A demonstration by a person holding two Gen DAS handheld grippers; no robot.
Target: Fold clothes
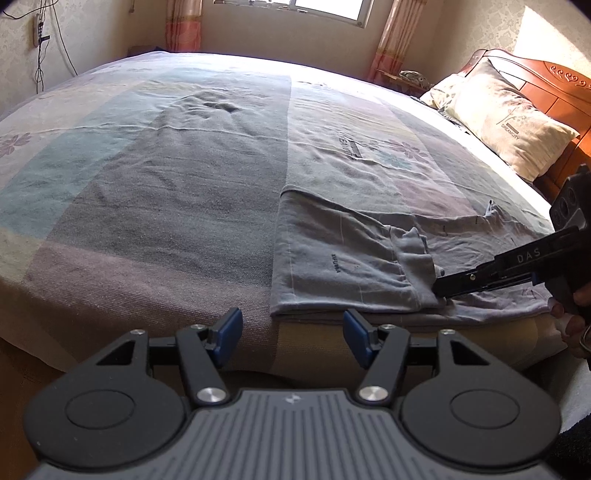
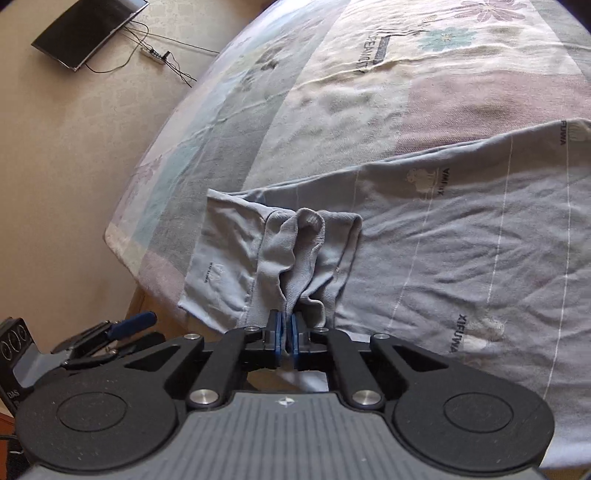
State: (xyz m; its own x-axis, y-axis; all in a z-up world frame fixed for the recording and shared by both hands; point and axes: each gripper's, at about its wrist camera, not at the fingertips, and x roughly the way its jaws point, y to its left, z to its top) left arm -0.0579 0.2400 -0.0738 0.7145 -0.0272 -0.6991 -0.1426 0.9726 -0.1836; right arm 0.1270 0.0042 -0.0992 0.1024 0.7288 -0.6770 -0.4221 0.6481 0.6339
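Observation:
A light grey garment (image 1: 332,266) with thin white stripes and small printed logos lies flat near the bed's front edge; it also fills the right wrist view (image 2: 461,240). My right gripper (image 2: 287,332) is shut on a bunched ribbed cuff or hem (image 2: 306,251) of the garment, lying over its folded end. In the left wrist view the right gripper (image 1: 441,286) comes in from the right, low over the cloth. My left gripper (image 1: 291,332) is open and empty, just in front of the garment's near left corner, at the bed edge.
The bed (image 1: 166,166) has a patchwork sheet in grey, teal and mauve. A pillow (image 1: 506,125) and wooden headboard (image 1: 546,88) are at the right. A window with curtains (image 1: 395,40) is at the back. A wall-mounted screen (image 2: 88,29) and cables are left of the bed.

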